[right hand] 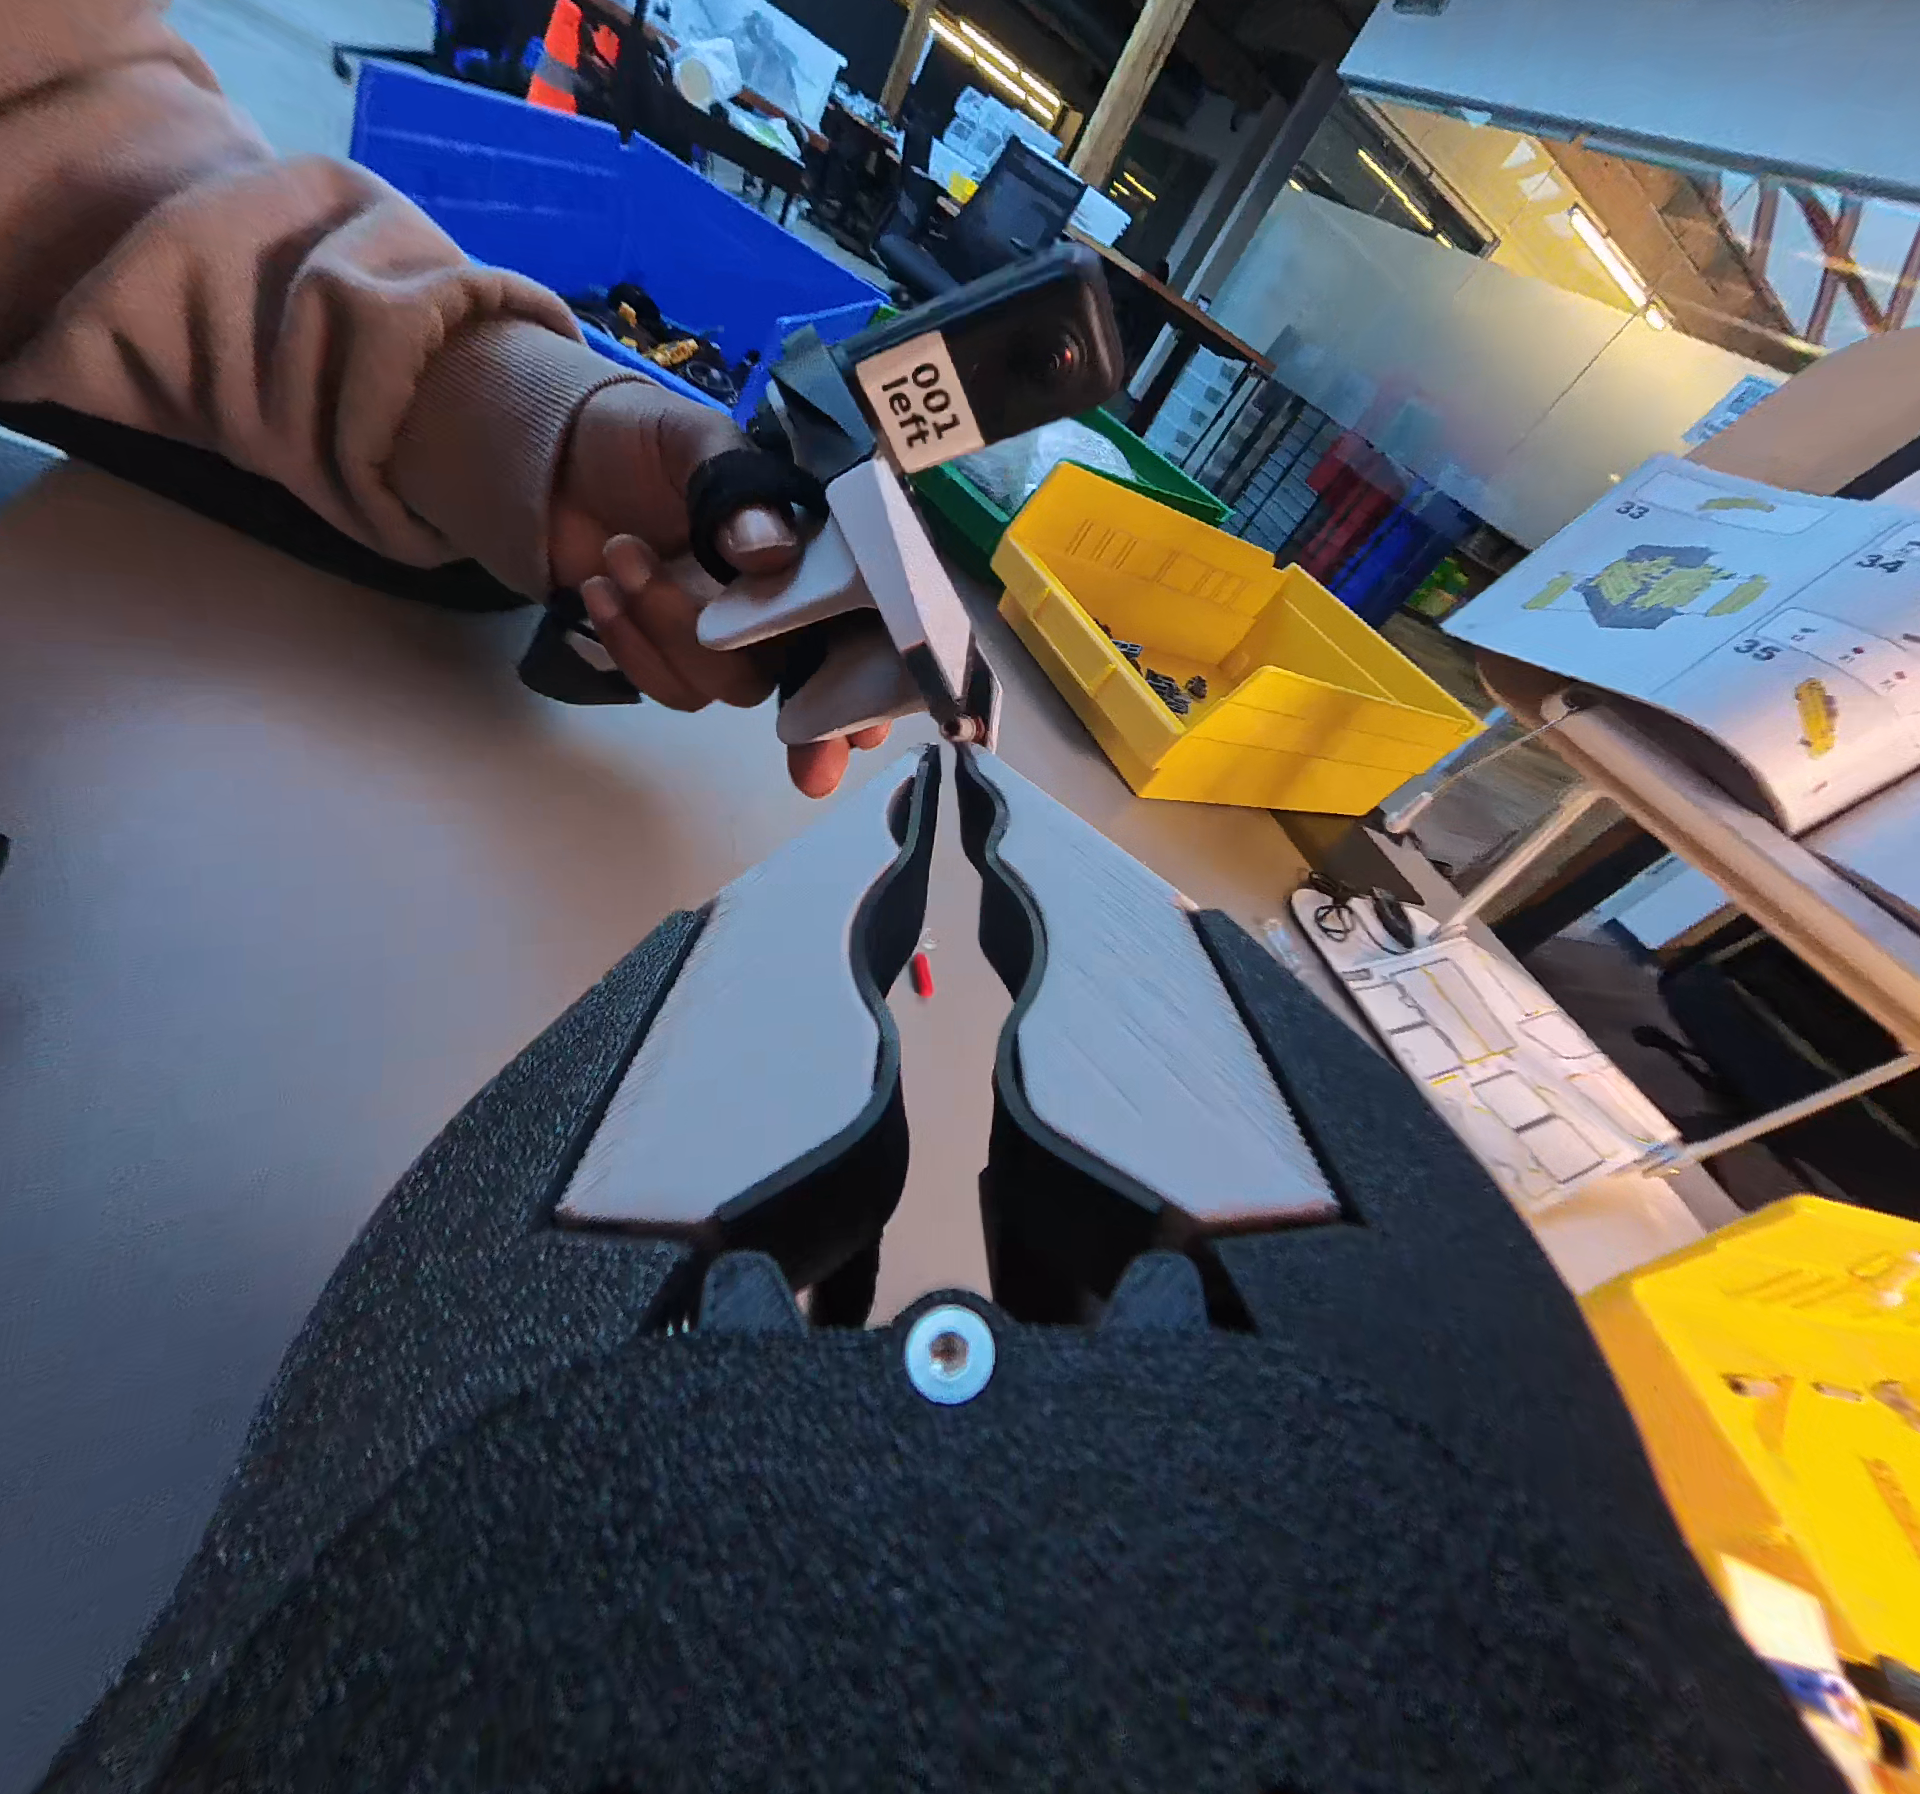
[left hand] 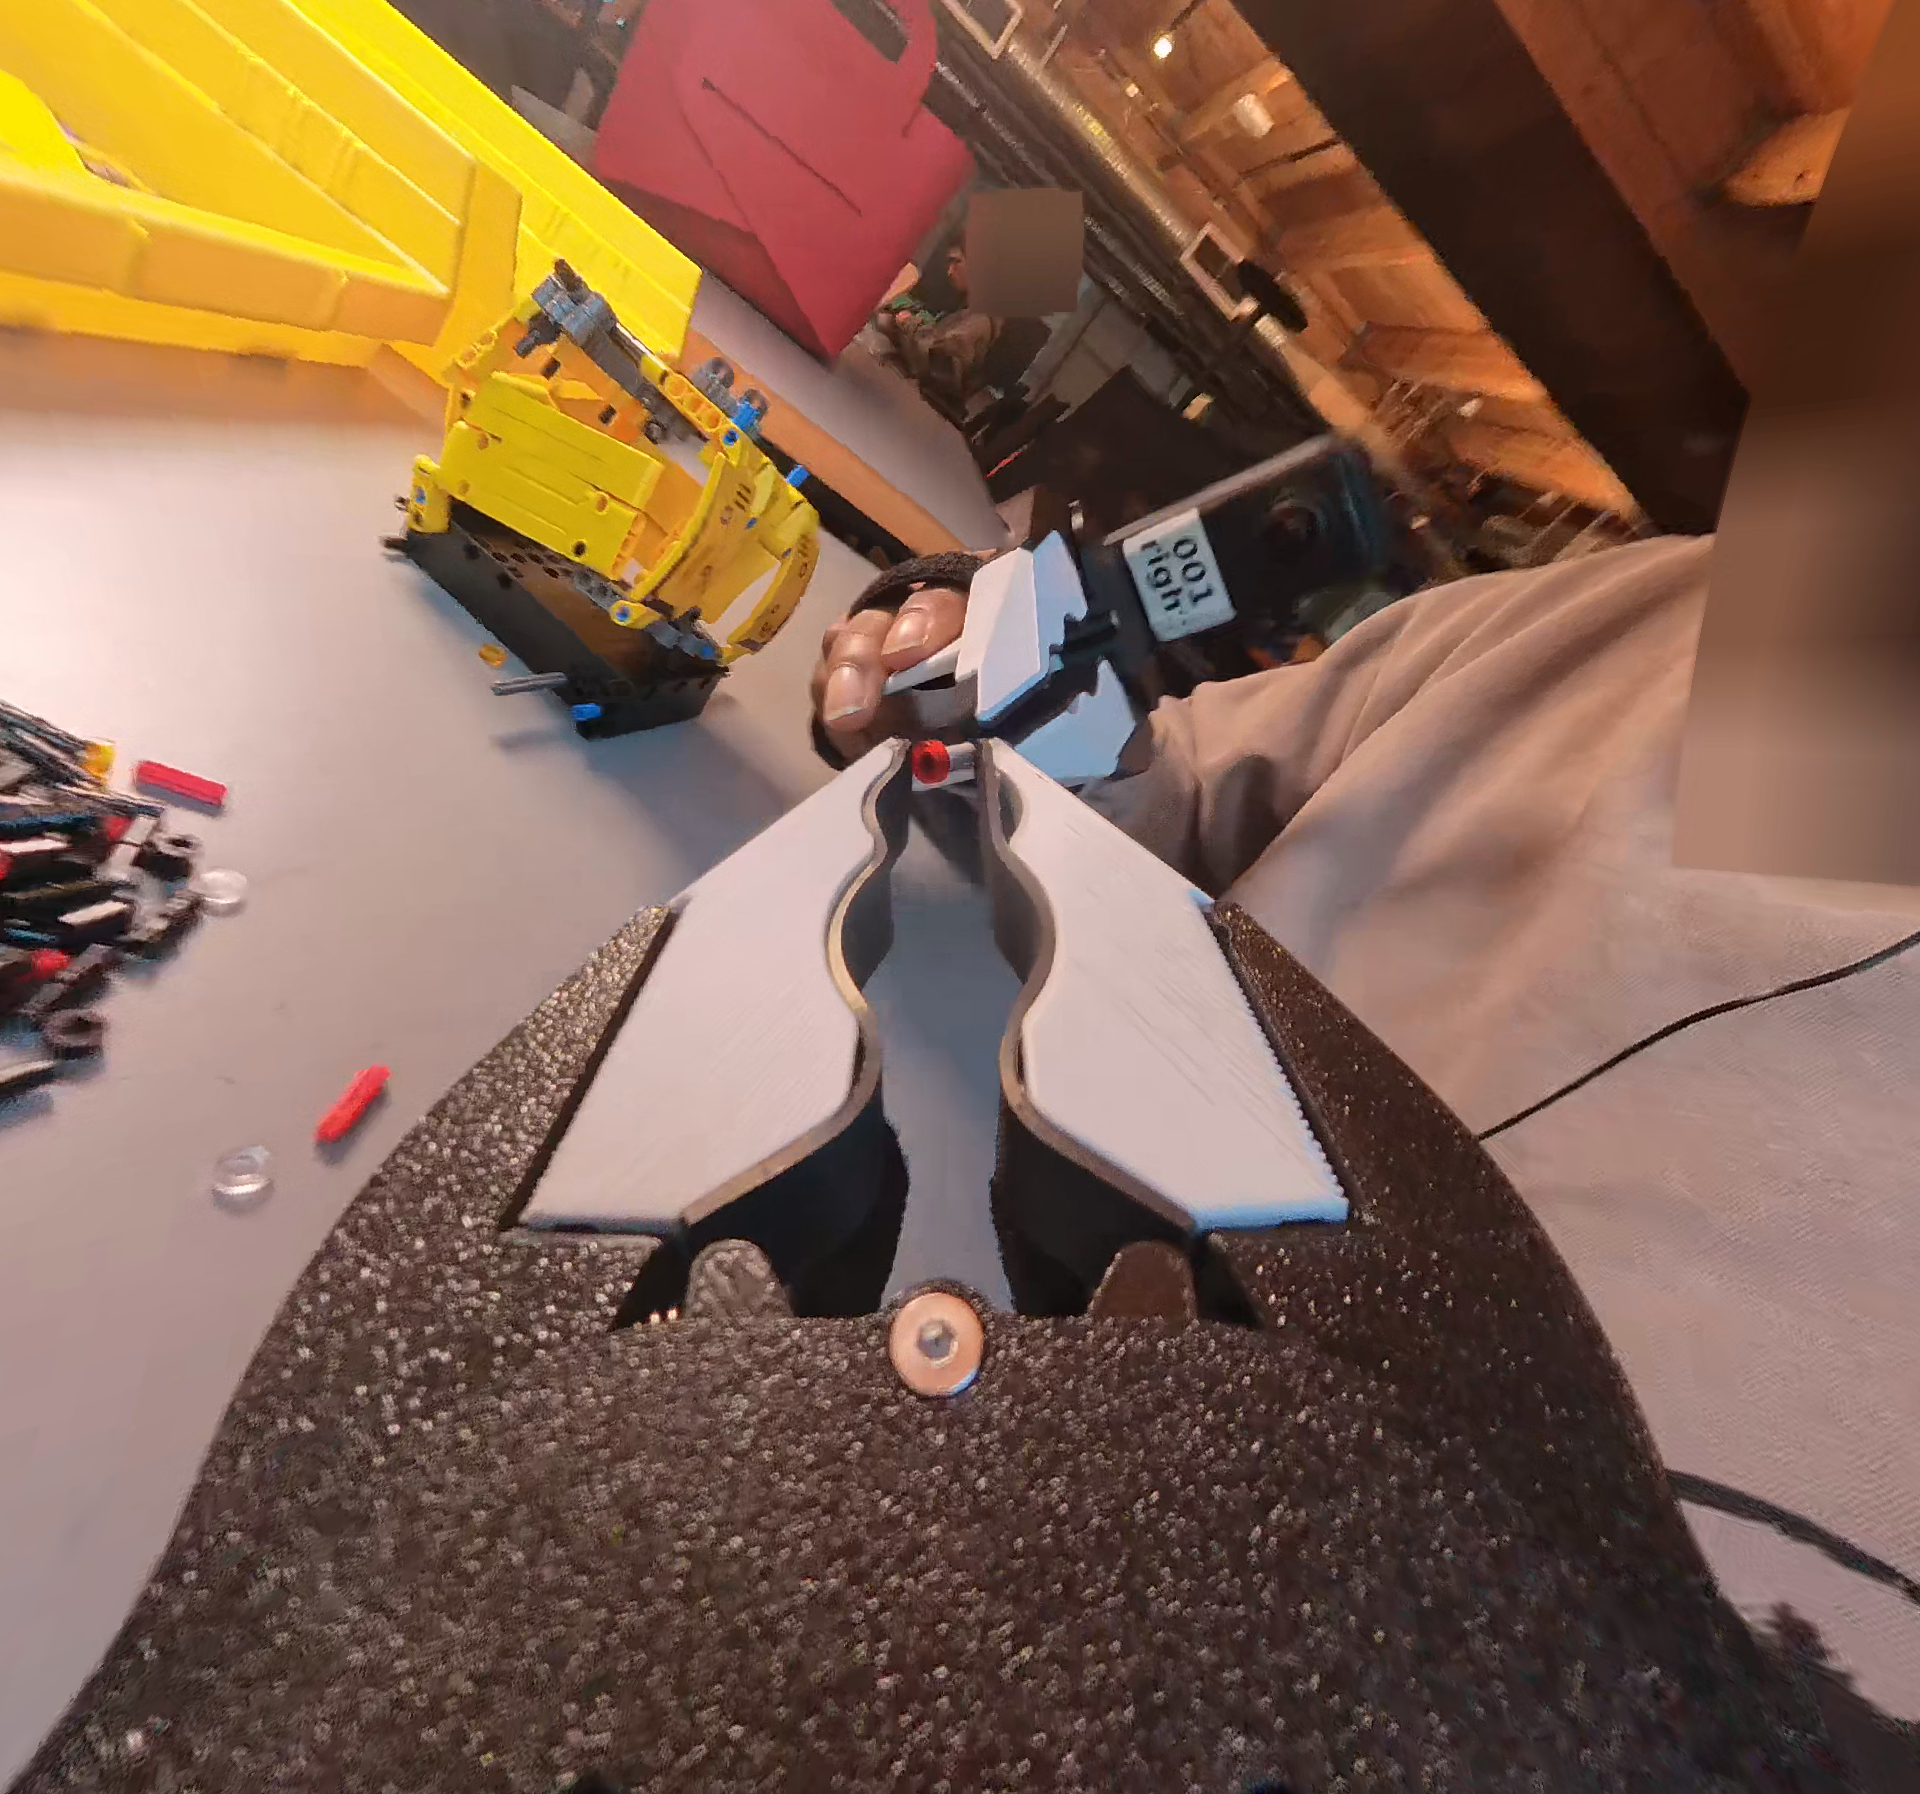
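Presently, largest first, as my two wrist feeds list it:

1. Counter (left hand: 312, 809): grey, beneath both claws.
2. Yellow bins: one (left hand: 208, 134) far ahead and left of my left claw; another (right hand: 1226, 643) ahead and right of my right claw, small dark parts inside.
3. Open instruction booklet (right hand: 1714, 622): on a stand, far right of my right claw.
4. Yellow-and-black brick model (left hand: 613, 539): standing on the counter, ahead and left of my left claw, well apart from it.
5. Heap of loose black and red parts (left hand: 73, 892): at the left edge, left of my left claw.
6. Left claw (left hand: 940, 762): tips narrowed onto a small red bush (left hand: 928, 760), gripped at the very ends along with a pale pin.
7. Right claw (right hand: 948, 752): tips nearly together, meeting the left claw's tips nose to nose; I cannot tell whether it pinches the pin end.
8. Red pin (left hand: 351, 1104): loose on the counter, left of my left claw's body.
9. Clear ring (left hand: 242, 1171): just beside that pin.
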Tool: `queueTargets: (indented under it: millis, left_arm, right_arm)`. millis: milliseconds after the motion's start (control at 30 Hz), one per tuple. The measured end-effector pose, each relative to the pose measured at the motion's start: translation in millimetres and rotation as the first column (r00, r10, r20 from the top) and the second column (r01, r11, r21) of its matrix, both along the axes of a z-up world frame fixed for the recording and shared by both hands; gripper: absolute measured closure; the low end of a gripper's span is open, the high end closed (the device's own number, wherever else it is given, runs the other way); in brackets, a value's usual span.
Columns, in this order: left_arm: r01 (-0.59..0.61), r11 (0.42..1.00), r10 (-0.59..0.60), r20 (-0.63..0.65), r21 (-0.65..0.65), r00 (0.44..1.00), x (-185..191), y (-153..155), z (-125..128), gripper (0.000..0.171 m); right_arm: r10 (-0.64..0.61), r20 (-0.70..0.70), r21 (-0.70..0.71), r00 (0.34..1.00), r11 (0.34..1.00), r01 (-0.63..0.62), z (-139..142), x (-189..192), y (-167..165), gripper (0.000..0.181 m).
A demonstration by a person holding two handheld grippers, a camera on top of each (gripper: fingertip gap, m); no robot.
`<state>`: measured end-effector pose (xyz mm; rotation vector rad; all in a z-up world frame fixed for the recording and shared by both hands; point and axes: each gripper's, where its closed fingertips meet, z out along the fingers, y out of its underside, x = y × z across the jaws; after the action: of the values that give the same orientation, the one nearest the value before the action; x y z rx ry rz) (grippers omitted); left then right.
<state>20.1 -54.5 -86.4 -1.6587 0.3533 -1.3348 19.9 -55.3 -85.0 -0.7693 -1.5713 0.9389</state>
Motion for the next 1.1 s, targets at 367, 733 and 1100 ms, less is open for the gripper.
queueTargets:
  millis: [367, 733, 1100]
  left_arm:
    - [0.009, 0.810, 0.446, -0.626, 0.586, 0.639, -4.1, 7.3, -17.9, 0.161]
    - [0.233, 0.713, 0.546, -0.732, 0.662, 0.408, 3.7, 3.7, -38.3, 0.161]
    - [0.190, 0.695, 0.543, -0.680, 0.693, 0.492, 5.4, 0.3, -24.9, 0.160]
  right_arm:
    - [0.241, 0.181, -0.707, 0.954, 0.706, -0.044, -13.7, -4.2, 1.1, 0.161]
    - [0.297, 0.237, -0.838, 0.925, 0.544, 0.040, -30.4, -11.2, 0.4, 0.168]
    - [0.365, 0.172, -0.871, 0.915, 0.489, -0.031, -23.1, -9.0, -6.9, 0.175]
